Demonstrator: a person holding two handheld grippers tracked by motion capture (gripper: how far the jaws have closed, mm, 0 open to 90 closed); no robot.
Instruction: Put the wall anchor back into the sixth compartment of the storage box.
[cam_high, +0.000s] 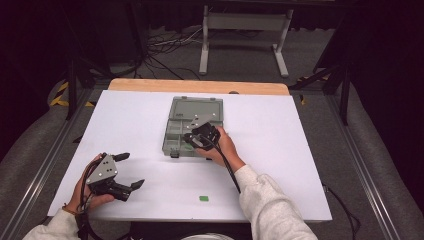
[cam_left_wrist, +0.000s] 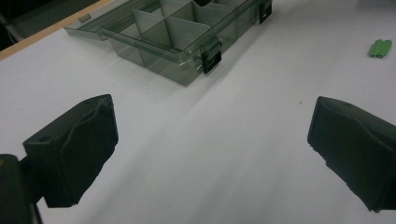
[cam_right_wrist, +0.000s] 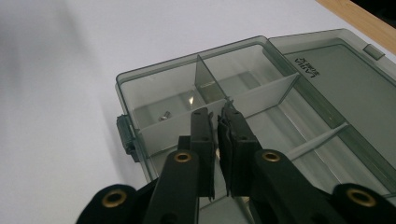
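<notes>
Right gripper (cam_right_wrist: 216, 114) fingers together over the open box (cam_right_wrist: 140, 135), apparently pinching something tiny; next I release it. Left gripper (cam_high: 131, 170) fingers apart at eight o'clock.

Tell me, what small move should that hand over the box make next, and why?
Probably ease the right gripper down into the organizer box and then part it. Its jaws are shut, tips right at a divider, perhaps pinching something too small to make out. A small screw already lies in the neighbouring compartment, so a drop-off seems likely.
</notes>
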